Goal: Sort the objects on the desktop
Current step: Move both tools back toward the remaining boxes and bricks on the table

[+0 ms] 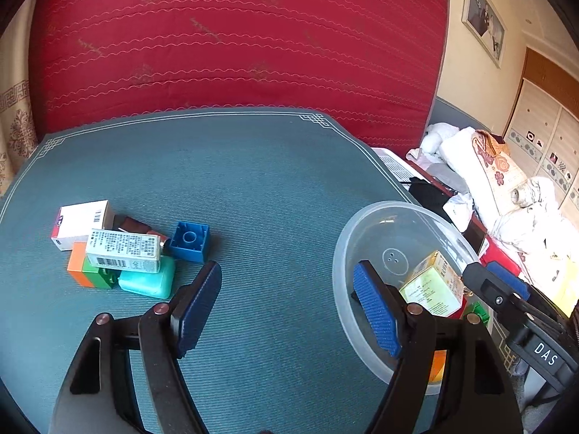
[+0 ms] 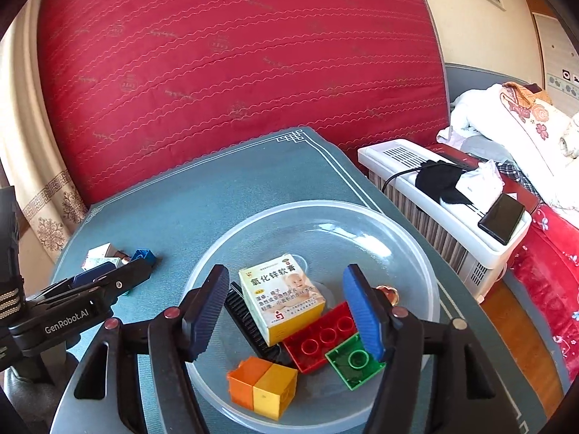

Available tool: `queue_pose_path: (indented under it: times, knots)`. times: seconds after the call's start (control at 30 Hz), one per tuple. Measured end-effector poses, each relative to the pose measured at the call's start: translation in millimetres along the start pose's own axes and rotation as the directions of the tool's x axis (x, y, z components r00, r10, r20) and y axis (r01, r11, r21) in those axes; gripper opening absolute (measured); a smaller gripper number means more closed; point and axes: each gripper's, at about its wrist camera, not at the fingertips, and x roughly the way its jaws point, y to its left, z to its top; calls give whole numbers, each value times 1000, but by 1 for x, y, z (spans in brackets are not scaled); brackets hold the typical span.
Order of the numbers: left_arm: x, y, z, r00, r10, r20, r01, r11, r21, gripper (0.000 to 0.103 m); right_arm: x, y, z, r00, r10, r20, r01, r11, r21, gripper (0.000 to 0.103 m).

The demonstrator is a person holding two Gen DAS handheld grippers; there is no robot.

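Observation:
A clear plastic bowl (image 2: 362, 224) on the green table holds a yellow ointment box (image 2: 282, 298), a red brick (image 2: 322, 336), a green brick (image 2: 356, 363), an orange-yellow block (image 2: 262, 388) and a black comb (image 2: 246, 322). My right gripper (image 2: 289, 316) is open and empty above the bowl. My left gripper (image 1: 289, 311) is open and empty between the bowl (image 1: 380, 231) and a pile at the left: a blue brick (image 1: 190, 241), a white box (image 1: 81, 222), a printed box (image 1: 123, 251), a teal box (image 1: 146, 282) and an orange-green block (image 1: 85, 271).
A red quilt (image 1: 235, 43) hangs behind the table (image 1: 271, 181). Right of the table stands a white heater (image 2: 434, 188) with a black cloth, a tissue pack and a phone (image 2: 501, 217) on it. A bed with bedding (image 1: 506, 188) lies further right.

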Motion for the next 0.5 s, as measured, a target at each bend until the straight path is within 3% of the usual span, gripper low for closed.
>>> queue_pose_path:
  times: [0.1,0.3,0.4,0.5]
  knots:
    - [-4,15,0,1000,19,5,-19,1000,-23,87,1,10,-1,1000,18,-1,-18,1000,-6,73]
    - [-11,50,-1,995,97,13,-96,993,-66,88,6,34,-4,998,55,-15,-55,998,-29,78]
    - [-16,69,-3,991,129,27,-127,988,-84,96,7,44,-5,997,70,-21,-71,996,-46,78]
    - [-22,84,-4,986,160,39,-155,983,-96,97,9,54,-7,996,85,-31,-86,995,-57,79]
